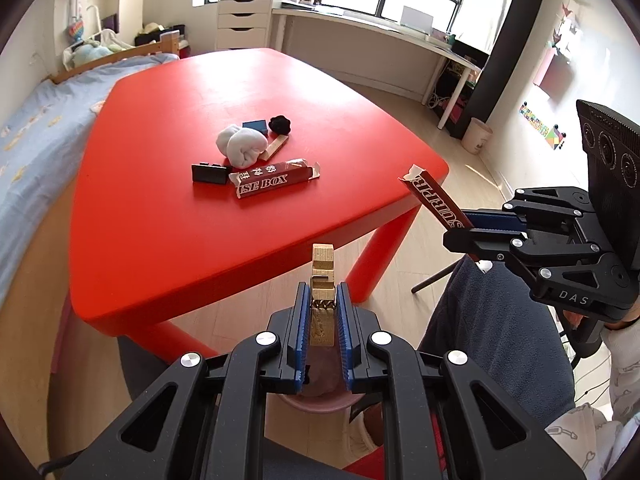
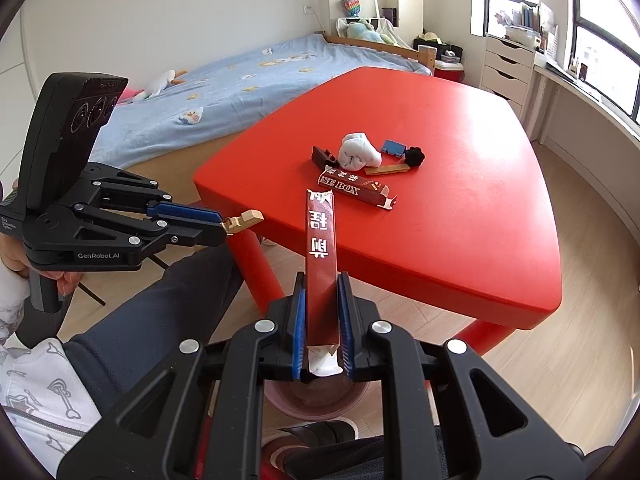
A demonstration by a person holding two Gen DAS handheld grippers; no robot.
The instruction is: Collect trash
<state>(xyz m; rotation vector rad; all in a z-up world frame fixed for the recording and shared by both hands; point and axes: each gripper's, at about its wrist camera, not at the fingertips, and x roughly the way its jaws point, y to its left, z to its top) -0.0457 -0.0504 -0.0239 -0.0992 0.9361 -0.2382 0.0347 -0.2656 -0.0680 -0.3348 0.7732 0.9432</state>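
My left gripper [image 1: 323, 298] is shut on a gold folded wrapper [image 1: 322, 276], held off the near edge of the red table [image 1: 168, 240]. My right gripper [image 2: 323, 292] is shut on a long dark red box [image 2: 321, 256] with white print and a torn end. Each gripper shows in the other's view: the right gripper [image 1: 460, 226] with its red box [image 1: 434, 198], the left gripper [image 2: 222, 222] with its gold wrapper [image 2: 244, 219]. A pink bin [image 2: 316, 400] sits below both grippers, mostly hidden by them. On the table lies a second red box [image 1: 274, 180].
Beside the second red box lie a white balled sock [image 1: 242, 146], a black block [image 1: 210, 173], a blue block [image 1: 255, 125], a black scrunchie [image 1: 279, 124] and a tan stick [image 1: 275, 148]. A bed [image 2: 224, 92] stands behind the table. A person's dark trouser leg [image 1: 492, 328] is near the bin.
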